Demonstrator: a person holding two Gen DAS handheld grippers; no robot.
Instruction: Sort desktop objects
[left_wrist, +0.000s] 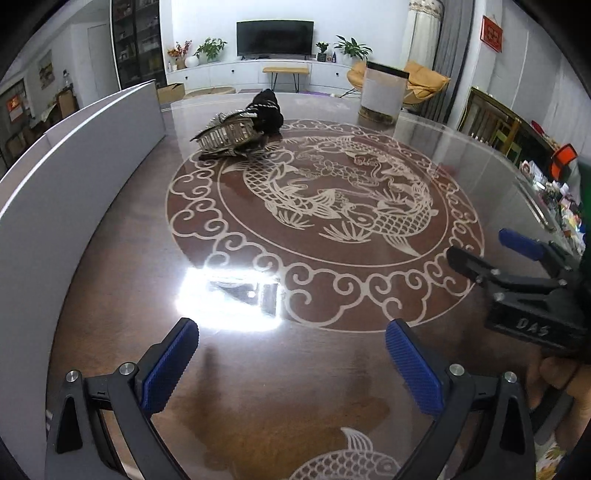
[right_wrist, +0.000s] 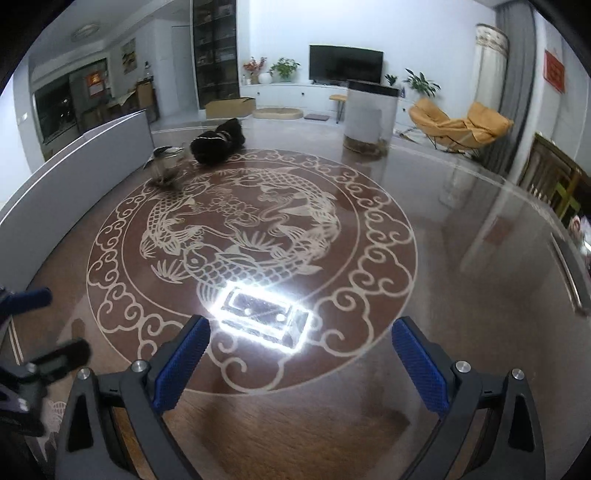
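1. The worktop (left_wrist: 110, 295) is a glossy brown surface with a pale carp medallion (left_wrist: 325, 206) at its centre; a bright ceiling-light reflection lies on the near rim of that medallion, and glare like this could hide small items.
2. A white cylindrical container (left_wrist: 382, 94) stands beyond the medallion, well apart from both grippers; it looks like a likely destination, though I cannot tell.
3. A black fabric bundle (left_wrist: 267, 110) sits at the medallion's far-left rim; a silvery slatted object (left_wrist: 229, 134) lies tilted just beside it, seemingly touching; gripping one may drag the other.
4. The left gripper (left_wrist: 291, 365) hovers on the medallion's near side, jaws spread wide, holding nothing.
5. The right gripper (right_wrist: 301, 363) hangs likewise, wide open and empty; the reach to the objects is long, so a rushed approach could knock the slatted piece across the slick surface.
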